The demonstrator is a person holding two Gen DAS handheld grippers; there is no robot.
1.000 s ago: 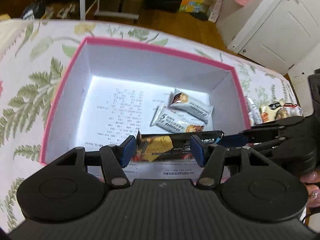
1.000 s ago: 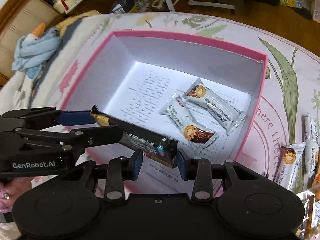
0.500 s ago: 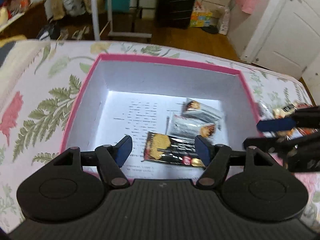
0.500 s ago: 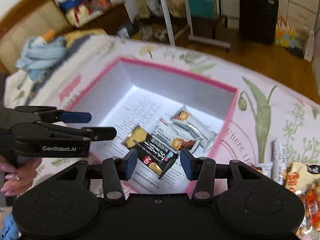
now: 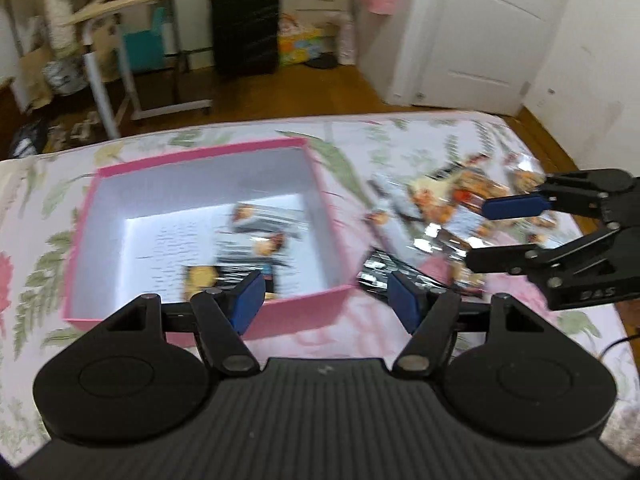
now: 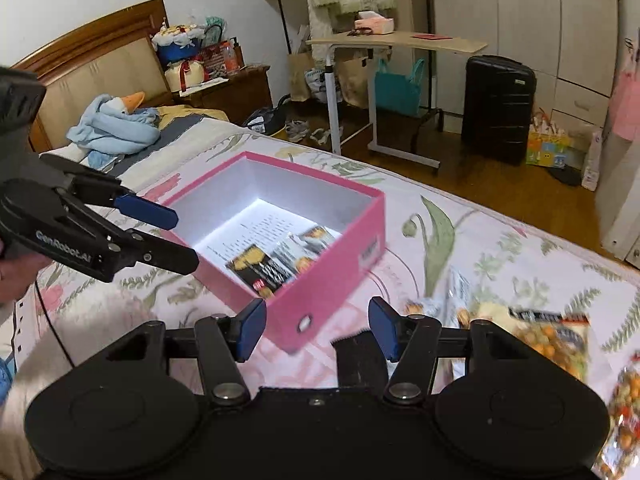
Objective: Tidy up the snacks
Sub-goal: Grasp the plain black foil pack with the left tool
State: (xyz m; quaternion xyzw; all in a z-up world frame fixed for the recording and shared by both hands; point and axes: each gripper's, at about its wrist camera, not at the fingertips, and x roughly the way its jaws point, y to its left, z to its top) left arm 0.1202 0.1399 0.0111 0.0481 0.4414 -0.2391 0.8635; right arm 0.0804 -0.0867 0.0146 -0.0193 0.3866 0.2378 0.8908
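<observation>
1. The fingers of the left gripper [image 5: 324, 300] and right gripper [image 6: 316, 330] were seen parted about halfway, nothing between them; both pairs had just been opening.
2. The snack pile [image 5: 460, 216] lay on the bed [image 6: 460, 240], right of the box [image 6: 332, 272] and nearer the right gripper; long axes could not be told through blur.
3. Counted: one box and three packets [image 6: 276, 264] in it; the loose packets were too blurred to count.

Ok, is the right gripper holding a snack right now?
No, the right gripper stands open and empty; the black snack bar lies inside the pink box.
</observation>
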